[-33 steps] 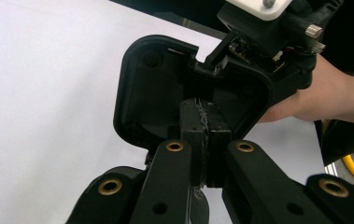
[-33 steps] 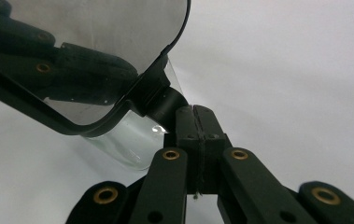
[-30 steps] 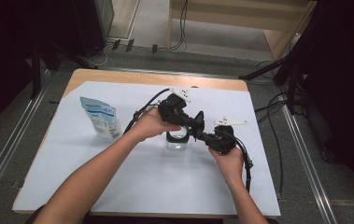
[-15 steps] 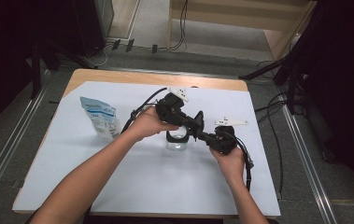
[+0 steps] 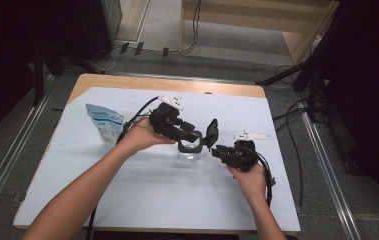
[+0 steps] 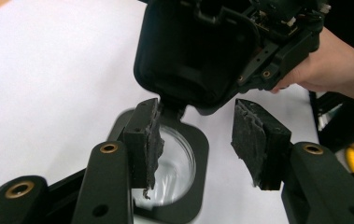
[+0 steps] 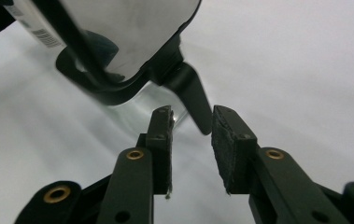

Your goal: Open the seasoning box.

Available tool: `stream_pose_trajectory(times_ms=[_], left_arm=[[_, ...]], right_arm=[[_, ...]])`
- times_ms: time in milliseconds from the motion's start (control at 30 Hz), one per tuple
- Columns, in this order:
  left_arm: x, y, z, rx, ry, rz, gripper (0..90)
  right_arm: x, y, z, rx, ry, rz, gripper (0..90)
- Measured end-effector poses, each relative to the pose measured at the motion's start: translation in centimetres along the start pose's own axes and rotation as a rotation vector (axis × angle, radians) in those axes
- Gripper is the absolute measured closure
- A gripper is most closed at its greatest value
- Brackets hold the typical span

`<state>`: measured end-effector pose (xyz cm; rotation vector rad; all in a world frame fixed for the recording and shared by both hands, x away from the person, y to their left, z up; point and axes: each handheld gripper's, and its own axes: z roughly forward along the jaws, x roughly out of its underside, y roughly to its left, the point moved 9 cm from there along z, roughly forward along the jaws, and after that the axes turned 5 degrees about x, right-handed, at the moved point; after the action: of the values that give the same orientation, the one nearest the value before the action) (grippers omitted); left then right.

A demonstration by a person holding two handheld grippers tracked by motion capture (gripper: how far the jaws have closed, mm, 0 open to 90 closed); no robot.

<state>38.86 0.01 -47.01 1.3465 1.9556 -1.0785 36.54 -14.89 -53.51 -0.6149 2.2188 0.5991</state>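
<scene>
A clear container (image 5: 189, 154) with a black square rim stands mid-table, and its hinged black lid (image 5: 211, 132) is tipped up on edge. My left gripper (image 5: 193, 136) hovers over the container mouth (image 6: 174, 163), open, with nothing between its pads (image 6: 144, 140); the raised lid (image 6: 193, 51) stands just beyond it. My right gripper (image 5: 219, 150) comes in from the right. In the right gripper view its jaws (image 7: 191, 128) stand narrowly apart with the lid's black tab (image 7: 194, 95) reaching down between the fingertips, near the right pad (image 7: 228, 144).
A blue and white pouch (image 5: 104, 122) lies at the left of the white table sheet (image 5: 142, 200). Cables trail from both grippers. The wooden table edge (image 5: 127, 82) runs along the back, with floor cables beyond.
The left hand and its gripper have shifted slightly left. The lid stays raised, and the right gripper has hardly moved.
</scene>
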Motion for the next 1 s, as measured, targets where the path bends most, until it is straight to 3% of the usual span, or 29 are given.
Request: stream_pose_trajectory(times_ms=[67,233,367,567,667,767,900,1000], left_arm=[[0.4,-0.2,-0.3,0.019,0.001,-0.012,48.5],[1.5,-0.5,-1.0,-0.007,0.005,0.002,39.6],[2.3,-1.1,-1.7,-0.015,-0.011,0.009,37.6],[3.9,-1.6,-2.2,-0.021,-0.012,0.015,32.6],[4.8,-1.7,-2.3,-0.009,-0.021,-0.001,33.7],[5.5,-1.5,-2.5,-0.020,0.003,-0.018,33.9],[6.3,-1.6,-2.9,-0.030,-0.007,-0.041,29.5],[6.8,-1.7,-3.5,-0.044,-0.007,-0.047,30.9]], right_arm=[[0.2,0.3,-0.2,-0.005,-0.002,-0.008,64.3],[1.0,1.5,-0.6,-0.014,0.009,-0.020,59.8],[1.5,2.5,-1.1,-0.027,0.004,-0.025,58.1],[2.0,4.9,-1.4,-0.082,0.016,-0.064,56.9],[1.7,5.9,-1.3,-0.111,0.004,-0.087,57.4],[1.6,6.6,-1.1,-0.127,-0.002,-0.103,57.5],[1.6,7.5,-0.7,-0.146,-0.004,-0.122,57.8],[1.7,8.2,-0.4,-0.158,0.010,-0.147,58.4]])
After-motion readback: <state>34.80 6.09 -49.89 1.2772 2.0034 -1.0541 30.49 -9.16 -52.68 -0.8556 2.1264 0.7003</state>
